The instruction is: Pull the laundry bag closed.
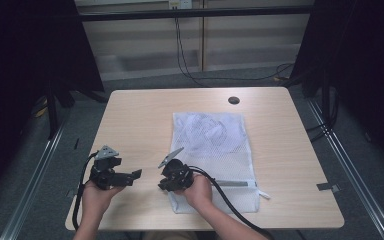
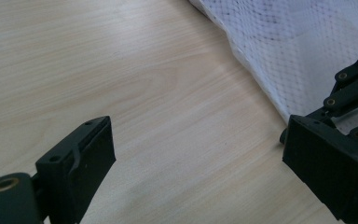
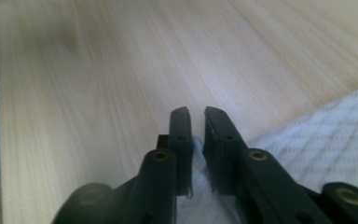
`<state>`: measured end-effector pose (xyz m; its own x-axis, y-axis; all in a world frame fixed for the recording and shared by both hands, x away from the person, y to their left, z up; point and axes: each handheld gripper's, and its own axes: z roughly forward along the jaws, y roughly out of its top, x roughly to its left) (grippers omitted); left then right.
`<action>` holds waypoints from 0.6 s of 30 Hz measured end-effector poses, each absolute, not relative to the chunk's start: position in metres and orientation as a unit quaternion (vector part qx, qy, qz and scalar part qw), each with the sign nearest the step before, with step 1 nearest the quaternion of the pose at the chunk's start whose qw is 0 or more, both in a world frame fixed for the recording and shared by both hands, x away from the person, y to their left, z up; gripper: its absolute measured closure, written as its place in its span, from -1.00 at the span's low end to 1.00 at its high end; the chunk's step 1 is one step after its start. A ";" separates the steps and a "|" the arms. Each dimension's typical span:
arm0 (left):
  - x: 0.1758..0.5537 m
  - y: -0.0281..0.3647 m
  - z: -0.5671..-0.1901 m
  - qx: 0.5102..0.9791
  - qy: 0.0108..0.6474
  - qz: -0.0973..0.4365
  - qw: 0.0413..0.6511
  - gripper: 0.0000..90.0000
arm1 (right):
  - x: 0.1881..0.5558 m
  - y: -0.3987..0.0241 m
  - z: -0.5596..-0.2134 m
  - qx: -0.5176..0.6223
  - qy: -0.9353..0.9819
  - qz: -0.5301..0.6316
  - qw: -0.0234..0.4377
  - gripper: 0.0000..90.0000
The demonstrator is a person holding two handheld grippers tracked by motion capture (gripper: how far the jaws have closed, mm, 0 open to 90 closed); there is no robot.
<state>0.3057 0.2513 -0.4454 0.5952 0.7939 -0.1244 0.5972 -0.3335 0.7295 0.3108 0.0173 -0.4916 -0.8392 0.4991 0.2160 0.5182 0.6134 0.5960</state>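
Note:
A white mesh bag (image 1: 215,145) lies flat on the light wooden table (image 1: 140,115), with a pale crumpled item (image 1: 206,127) inside its far half. My right gripper (image 1: 164,185) sits at the bag's near left corner, shut on the mesh edge. In the right gripper view the jaws (image 3: 196,116) stand almost together with white mesh (image 3: 326,135) pinched between them. My left gripper (image 1: 134,175) rests low over bare wood just left of the bag, open and holding nothing. In the left gripper view its jaws (image 2: 196,154) stand wide apart, with the bag's edge (image 2: 307,46) at the upper right.
A zip strip (image 1: 235,183) runs along the bag's near end, right of my right hand. A dark round hole (image 1: 234,100) sits near the table's far edge. Cables (image 1: 185,60) trail on the floor beyond the table, with black curtains at both sides.

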 end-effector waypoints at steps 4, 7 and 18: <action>0.306 0.251 -0.445 0.809 0.428 0.127 0.381 -0.81 | 0.311 0.017 -0.490 -0.290 -0.898 -0.330 0.018 0.91; 0.306 0.251 -0.446 0.810 0.428 0.124 0.382 -0.81 | 0.312 0.013 -0.487 -0.292 -0.894 -0.339 0.021 0.91; 0.306 0.248 -0.447 0.812 0.427 0.121 0.380 -0.81 | 0.311 -0.002 -0.474 -0.300 -0.872 -0.386 0.030 0.89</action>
